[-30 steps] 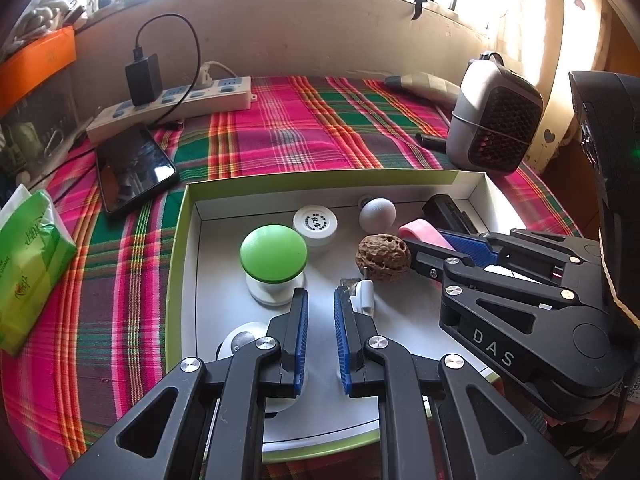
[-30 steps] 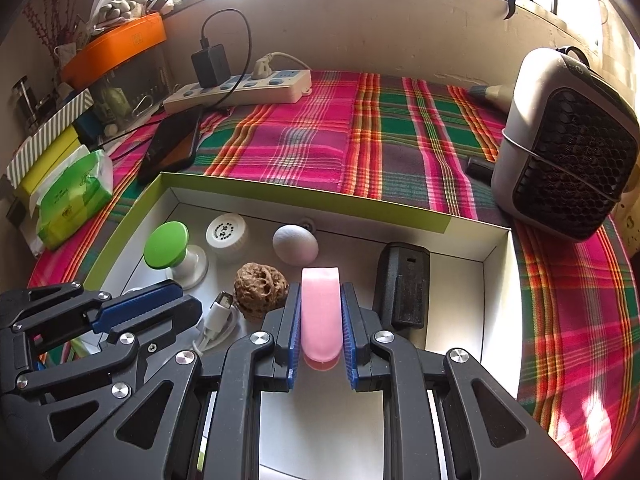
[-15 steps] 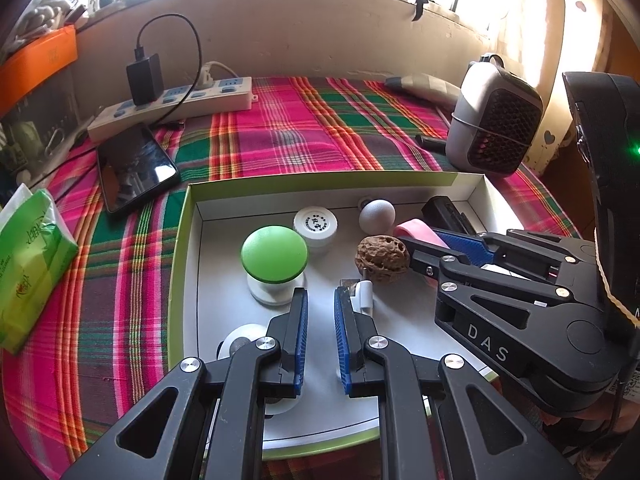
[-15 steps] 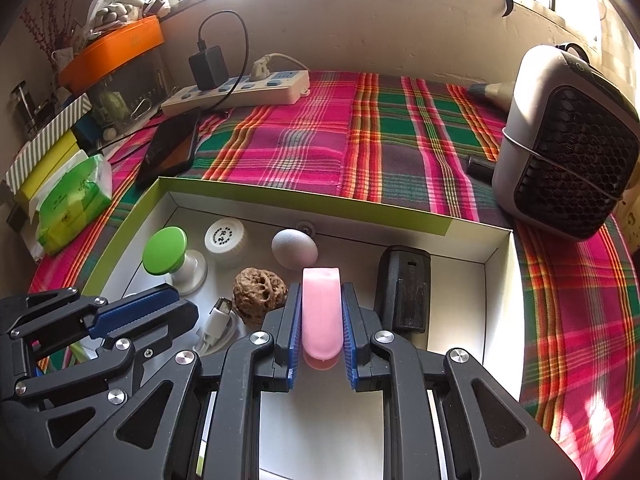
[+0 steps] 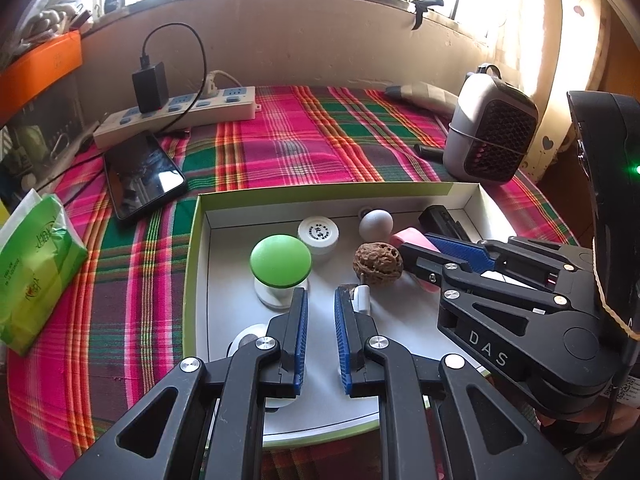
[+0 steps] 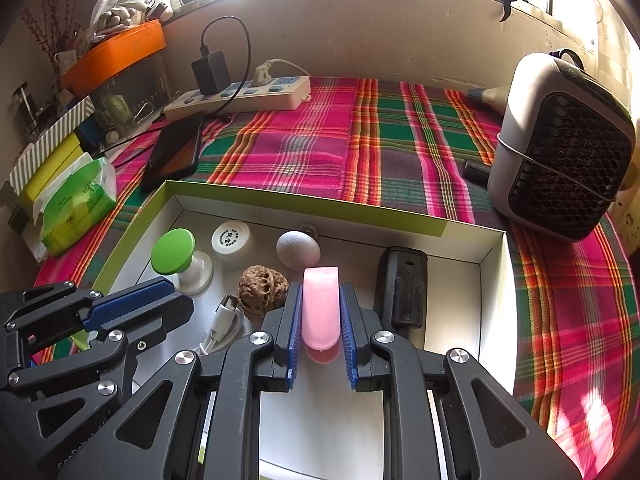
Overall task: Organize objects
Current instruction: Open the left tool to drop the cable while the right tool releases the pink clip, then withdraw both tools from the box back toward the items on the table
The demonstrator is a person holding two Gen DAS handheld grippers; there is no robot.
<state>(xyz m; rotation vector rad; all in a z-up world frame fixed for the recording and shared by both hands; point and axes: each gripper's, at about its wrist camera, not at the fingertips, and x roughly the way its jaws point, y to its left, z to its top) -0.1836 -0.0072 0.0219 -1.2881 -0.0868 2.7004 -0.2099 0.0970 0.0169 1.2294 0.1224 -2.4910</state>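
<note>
1. Left wrist view: the left gripper [image 5: 320,306] is pinched nearly closed on nothing, over the white box [image 5: 320,194]. A white cable plug [image 5: 362,298] sits just right of its tips, half hidden, and a round white thing under the left finger is mostly covered.
2. Right wrist view: the right gripper [image 6: 319,306] is clamped on the pink block [image 6: 320,306]; a walnut [image 6: 262,290] is just left and a black case [image 6: 402,290] just right. A plaid cloth [image 6: 340,140] covers the table beyond, with a glaring window above.

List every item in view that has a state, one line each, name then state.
right gripper: shut on the pink block
pink block: clamped between the pads, over the box floor
left gripper: shut, holding nothing
box: open, no lid
phone: screen dark, lying flat
black charger: plugged into the power strip
power strip: on the cloth
</note>
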